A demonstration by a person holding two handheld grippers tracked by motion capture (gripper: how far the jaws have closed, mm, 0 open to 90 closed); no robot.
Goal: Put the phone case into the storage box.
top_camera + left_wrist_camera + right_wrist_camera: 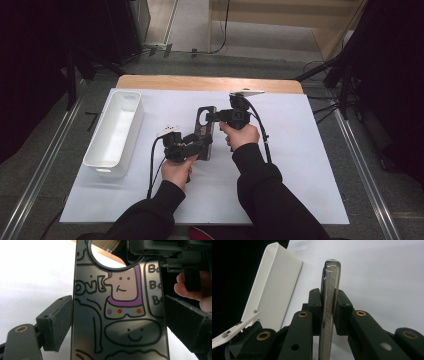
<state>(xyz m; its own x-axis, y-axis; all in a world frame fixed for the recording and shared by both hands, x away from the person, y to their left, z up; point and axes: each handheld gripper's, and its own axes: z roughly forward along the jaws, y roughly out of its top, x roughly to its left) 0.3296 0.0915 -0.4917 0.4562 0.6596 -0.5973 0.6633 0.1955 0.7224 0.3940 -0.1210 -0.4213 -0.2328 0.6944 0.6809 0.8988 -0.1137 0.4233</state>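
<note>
A dark, glossy phone case (pixel 205 131) with cartoon drawings and a round camera hole is held off the white mat between both grippers. My left gripper (pixel 202 145) grips its near end across the width; in the left gripper view both pads press the case (pixel 120 315) at its side edges, so the left gripper (pixel 117 322) is shut on it. My right gripper (pixel 210 116) holds the far end beside the hole. In the right gripper view the case (pixel 330 287) stands edge-on, pinched across its thickness by the right gripper (pixel 329 308). The right gripper (pixel 160 250) also appears at the top of the left gripper view.
A long white bin (pixel 136 117) lies at the left of the white mat (pixel 300 165), seen too as the white bin (pixel 274 287) in the right gripper view. The wooden table edge (pixel 210 82) runs along the back. Dark stands and cables surround the table.
</note>
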